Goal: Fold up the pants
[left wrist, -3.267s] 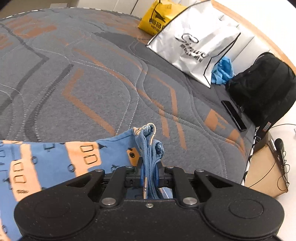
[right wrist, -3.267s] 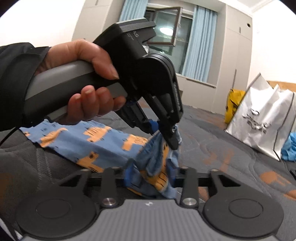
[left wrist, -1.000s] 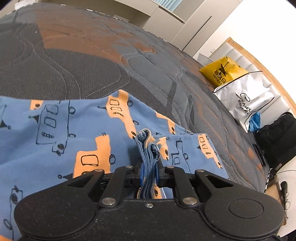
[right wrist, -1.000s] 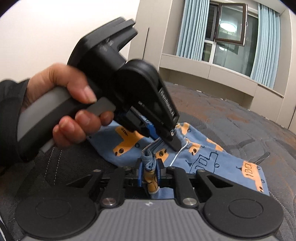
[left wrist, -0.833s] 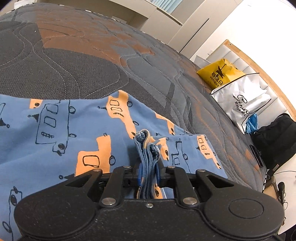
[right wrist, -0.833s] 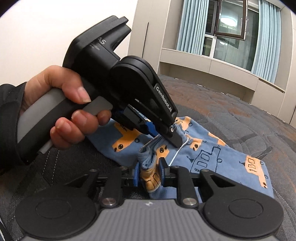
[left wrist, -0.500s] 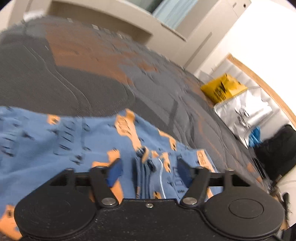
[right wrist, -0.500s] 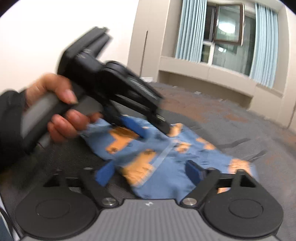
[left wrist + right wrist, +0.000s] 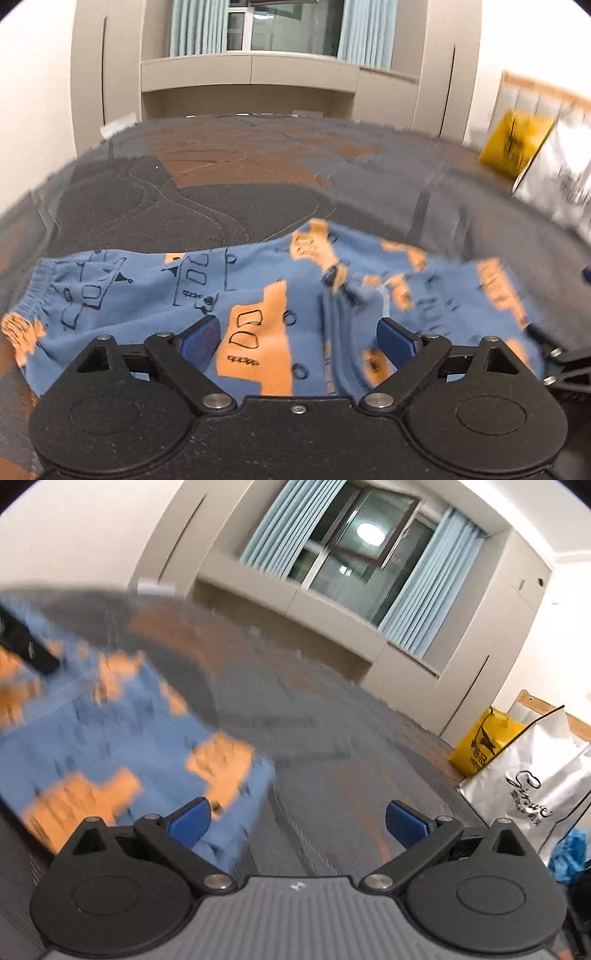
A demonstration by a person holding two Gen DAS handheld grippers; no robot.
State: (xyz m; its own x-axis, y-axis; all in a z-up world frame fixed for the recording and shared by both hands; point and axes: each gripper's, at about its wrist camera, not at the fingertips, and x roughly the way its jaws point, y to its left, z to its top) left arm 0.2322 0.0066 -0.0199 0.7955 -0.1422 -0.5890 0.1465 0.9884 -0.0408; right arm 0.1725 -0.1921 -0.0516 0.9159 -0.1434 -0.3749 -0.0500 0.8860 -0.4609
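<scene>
Pants (image 9: 258,295) lie folded on bed (image 9: 240,177). Left gripper (image 9: 297,338) and right gripper (image 9: 297,821) fingers opening wide, gripping nothing. Risk: bunched fold under left fingers snags, fold undone.

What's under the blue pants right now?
The blue pants lie on the grey-and-orange quilted bed cover, which shows all around them. Whatever lies directly beneath the folded fabric is covered, so I cannot see it.

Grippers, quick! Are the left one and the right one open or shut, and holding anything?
Left gripper: jaws opening, gripping nothing; the pants lie loose between them.
Right gripper: jaws opening, holding nothing.
</scene>
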